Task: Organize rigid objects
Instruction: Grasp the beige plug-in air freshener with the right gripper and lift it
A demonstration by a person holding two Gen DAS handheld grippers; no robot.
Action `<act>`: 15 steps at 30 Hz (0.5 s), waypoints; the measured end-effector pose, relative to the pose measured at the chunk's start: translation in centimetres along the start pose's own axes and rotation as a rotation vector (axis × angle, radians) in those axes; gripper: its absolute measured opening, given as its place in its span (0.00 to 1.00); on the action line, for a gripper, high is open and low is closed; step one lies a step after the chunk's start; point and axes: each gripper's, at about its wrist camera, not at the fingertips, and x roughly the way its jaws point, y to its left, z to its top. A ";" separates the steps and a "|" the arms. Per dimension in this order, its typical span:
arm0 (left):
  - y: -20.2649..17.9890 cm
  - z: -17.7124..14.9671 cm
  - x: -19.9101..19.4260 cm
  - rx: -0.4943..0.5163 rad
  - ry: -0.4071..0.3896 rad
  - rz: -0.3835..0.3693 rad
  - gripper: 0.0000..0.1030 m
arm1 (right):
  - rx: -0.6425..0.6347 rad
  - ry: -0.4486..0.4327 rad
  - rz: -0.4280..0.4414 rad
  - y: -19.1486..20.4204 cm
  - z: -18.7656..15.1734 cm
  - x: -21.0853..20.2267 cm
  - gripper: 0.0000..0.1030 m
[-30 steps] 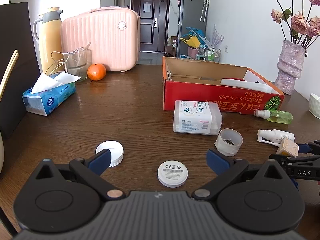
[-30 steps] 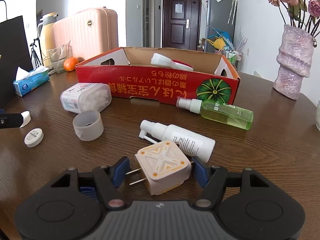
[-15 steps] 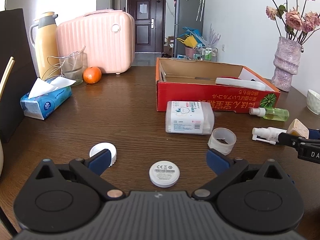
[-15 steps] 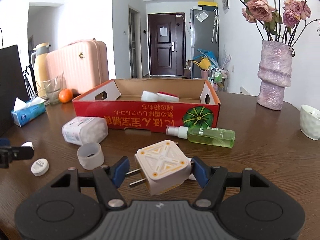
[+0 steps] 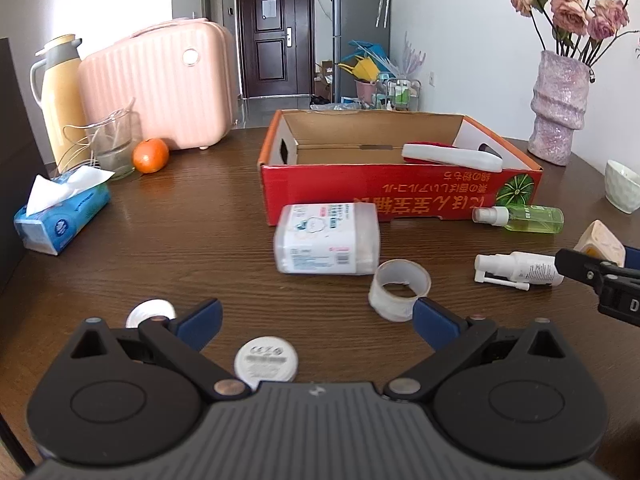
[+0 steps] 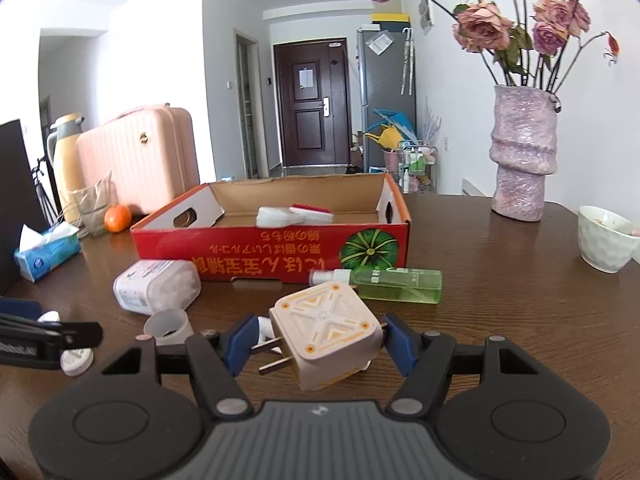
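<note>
My right gripper [image 6: 316, 340] is shut on a beige plug adapter [image 6: 326, 334], held above the table with its two prongs pointing left; the adapter [image 5: 600, 240] also shows at the right edge of the left wrist view. The open red cardboard box [image 6: 272, 252] [image 5: 400, 192] stands behind it with a white and red item inside. My left gripper [image 5: 316, 320] is open above a white round disc [image 5: 266, 362], with nothing between its fingers. On the table lie a clear tape roll [image 5: 398, 294], a white plastic container [image 5: 326, 244], a white spray bottle [image 5: 520, 268] and a green bottle [image 6: 392, 284].
A second white disc [image 5: 150, 312] lies left of my left gripper. A tissue pack [image 5: 60, 212], an orange [image 5: 151, 155], a glass jug, a thermos and a pink suitcase [image 5: 160, 88] stand at the far left. A vase [image 6: 524, 160] and a white bowl [image 6: 606, 244] stand right.
My right gripper has risen with the plug adapter and rolled, so the box now lies lower ahead. My left gripper has drifted across the table; the disc sits closer under it.
</note>
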 end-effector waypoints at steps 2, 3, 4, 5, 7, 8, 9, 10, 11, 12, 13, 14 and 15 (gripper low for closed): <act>-0.7 0.3 0.6 0.005 0.007 -0.004 1.00 | 0.012 -0.006 -0.007 -0.3 0.1 -0.2 0.65; -1.2 0.5 0.9 0.009 0.009 -0.003 1.00 | 0.017 -0.008 -0.010 -0.4 0.1 -0.2 0.65; -1.6 0.7 1.2 0.012 0.010 -0.003 1.00 | 0.023 -0.010 -0.013 -0.5 0.1 -0.3 0.65; -2.0 0.8 1.5 0.017 0.013 -0.006 1.00 | 0.028 -0.011 -0.015 -0.6 0.1 -0.3 0.65; -2.9 0.9 2.4 0.029 0.029 -0.019 1.00 | 0.038 -0.014 -0.020 -0.8 0.1 -0.3 0.65; -3.3 1.0 2.8 0.032 0.036 -0.024 1.00 | 0.043 -0.013 -0.020 -0.9 0.2 -0.2 0.65; -3.6 1.0 3.2 0.034 0.044 -0.025 1.00 | 0.046 -0.013 -0.022 -1.0 0.2 -0.2 0.65; -3.9 1.0 3.6 0.036 0.049 -0.021 1.00 | 0.048 -0.013 -0.025 -1.0 0.2 -0.2 0.65; -4.2 0.9 3.9 0.034 0.052 -0.017 1.00 | 0.052 -0.012 -0.026 -1.0 0.2 -0.1 0.65; -4.4 0.9 4.2 0.032 0.055 -0.010 1.00 | 0.054 -0.011 -0.027 -1.0 0.2 -0.1 0.65; -4.5 1.0 4.4 0.029 0.056 -0.002 1.00 | 0.057 -0.010 -0.028 -1.1 0.2 -0.1 0.65; -4.6 1.0 4.7 0.026 0.057 0.002 1.00 | 0.058 -0.008 -0.029 -1.1 0.1 0.0 0.65; -4.6 0.9 4.9 0.022 0.062 0.007 1.00 | 0.059 -0.005 -0.030 -1.1 0.1 0.1 0.65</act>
